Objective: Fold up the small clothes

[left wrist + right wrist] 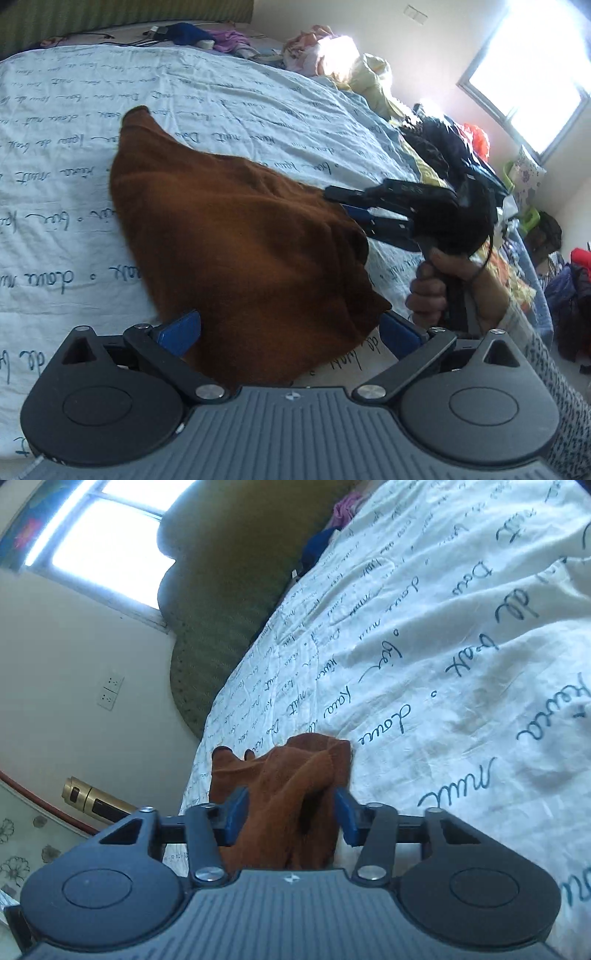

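while our left gripper (290,328) and right gripper (291,812) both gape wide around the bunched brown cloth (236,236), gripping nothing, we judge folding barely begun.

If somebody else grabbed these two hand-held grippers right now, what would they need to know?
Left hand-held gripper: open, its fingers either side of the near edge of the brown garment.
Right hand-held gripper: fingers either side of a bunched part of the garment, not fully shut; firm grip unclear.
The garment lies on the bedsheet, bunched, partly spread.
Done: no tidy fold visible.
Left: flatten it, fold it.
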The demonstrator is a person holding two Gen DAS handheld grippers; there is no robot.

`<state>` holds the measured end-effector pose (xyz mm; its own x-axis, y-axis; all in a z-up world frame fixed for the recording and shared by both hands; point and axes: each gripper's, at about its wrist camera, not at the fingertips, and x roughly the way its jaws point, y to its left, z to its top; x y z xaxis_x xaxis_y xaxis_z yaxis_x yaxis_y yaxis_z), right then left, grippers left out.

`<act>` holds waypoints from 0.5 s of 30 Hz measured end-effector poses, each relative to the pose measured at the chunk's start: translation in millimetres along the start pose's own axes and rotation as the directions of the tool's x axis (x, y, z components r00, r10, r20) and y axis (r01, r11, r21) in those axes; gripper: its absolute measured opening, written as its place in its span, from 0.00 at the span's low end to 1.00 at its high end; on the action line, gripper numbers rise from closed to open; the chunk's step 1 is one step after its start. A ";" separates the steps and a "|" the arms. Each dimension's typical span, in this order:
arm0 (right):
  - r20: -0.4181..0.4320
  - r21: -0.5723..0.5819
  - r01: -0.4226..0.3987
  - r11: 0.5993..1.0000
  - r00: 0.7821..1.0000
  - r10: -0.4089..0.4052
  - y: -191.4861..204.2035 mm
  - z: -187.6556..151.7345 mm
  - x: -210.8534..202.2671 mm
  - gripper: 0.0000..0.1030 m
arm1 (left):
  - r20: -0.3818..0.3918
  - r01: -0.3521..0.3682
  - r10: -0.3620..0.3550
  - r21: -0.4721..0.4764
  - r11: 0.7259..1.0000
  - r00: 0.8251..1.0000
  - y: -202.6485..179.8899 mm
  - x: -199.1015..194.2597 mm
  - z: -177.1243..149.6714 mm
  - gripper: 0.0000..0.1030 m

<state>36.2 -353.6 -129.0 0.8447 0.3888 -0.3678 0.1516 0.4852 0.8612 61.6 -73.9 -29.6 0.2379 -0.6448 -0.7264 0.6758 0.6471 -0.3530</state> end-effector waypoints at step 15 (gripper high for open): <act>0.061 -0.297 0.258 0.919 0.966 -0.251 26.4 10.1 18.0 0.04 | -0.057 -0.036 0.038 0.036 0.999 0.998 4.8 36.6 -27.7 1.00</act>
<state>60.6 -341.7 -109.4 0.8093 0.2062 -0.5500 0.2043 0.7792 0.5926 54.2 -83.2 -74.2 0.2236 -0.5956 -0.7716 0.6914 0.6549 -0.3051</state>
